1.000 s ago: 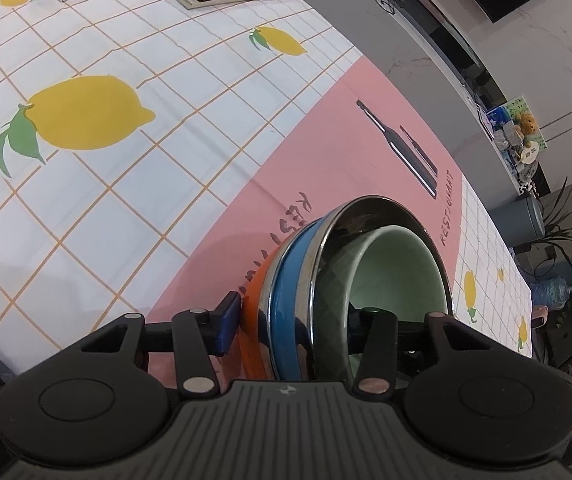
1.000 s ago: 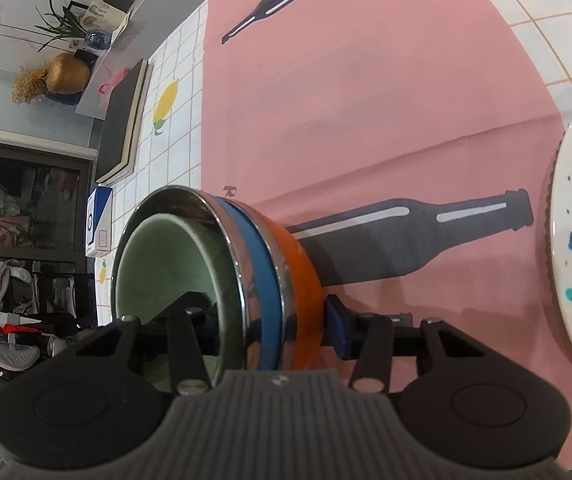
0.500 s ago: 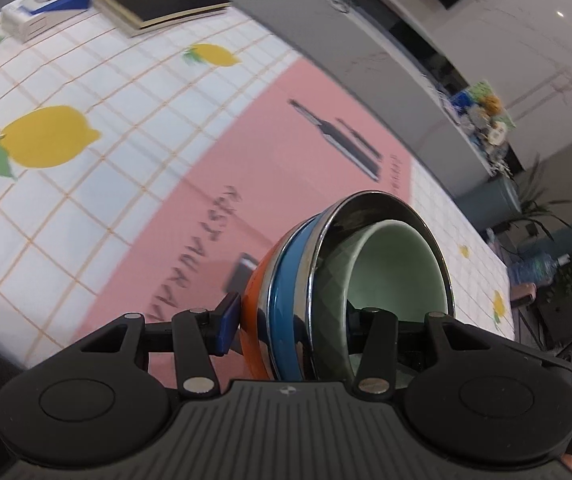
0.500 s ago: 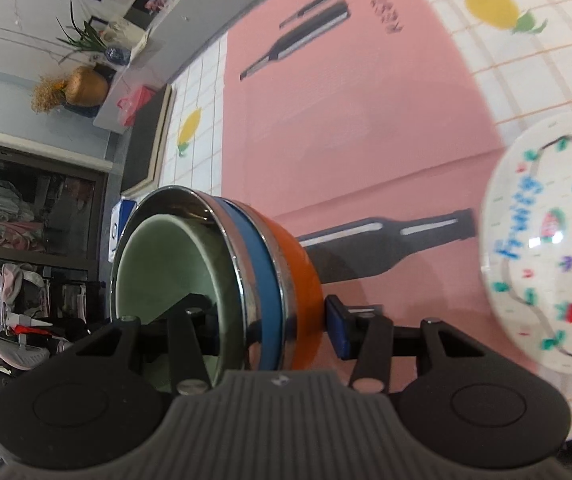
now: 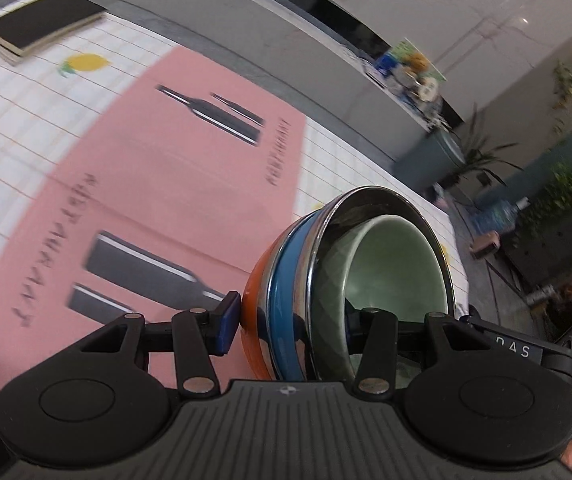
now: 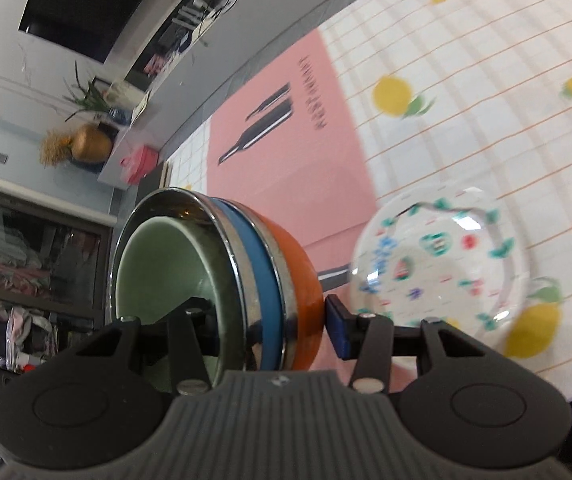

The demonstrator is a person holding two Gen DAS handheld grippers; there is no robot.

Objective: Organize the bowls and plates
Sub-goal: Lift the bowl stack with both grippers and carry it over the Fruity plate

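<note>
Lemon-print checked cloth is covering the tabletop (image 5: 14, 120), with a pink mat (image 5: 166, 184) bearing black bottle prints lying across its middle. At the far left of the left wrist view, a dark book (image 5: 42, 24) is resting near the tabletop's edge, well apart from everything else. Moving right, the left hand-held gripper (image 5: 289, 320) is clamping a nested stack of bowls (image 5: 325, 280) by its wall: one blue-padded finger (image 5: 228, 322) is pressing the orange outer bowl (image 5: 256, 292), while the other finger is reaching inside the pale green inner bowl (image 5: 397, 268). Between these two, a blue bowl (image 5: 286, 280) and a shiny metal bowl (image 5: 369, 200) are sitting nested. The stack is tilting on its side, its opening facing right in this view, and it appears raised above the pink mat.

In the right wrist view, the right hand-held gripper (image 6: 270, 320) is gripping the same stack from the opposite side, one finger inside the green bowl and the blue-padded finger (image 6: 337, 332) against the orange one. Just right of it, a white plate (image 6: 437, 264) with colourful fruit print is lying flat on the cloth, partly overlapping the mat's edge, blurred.
</note>
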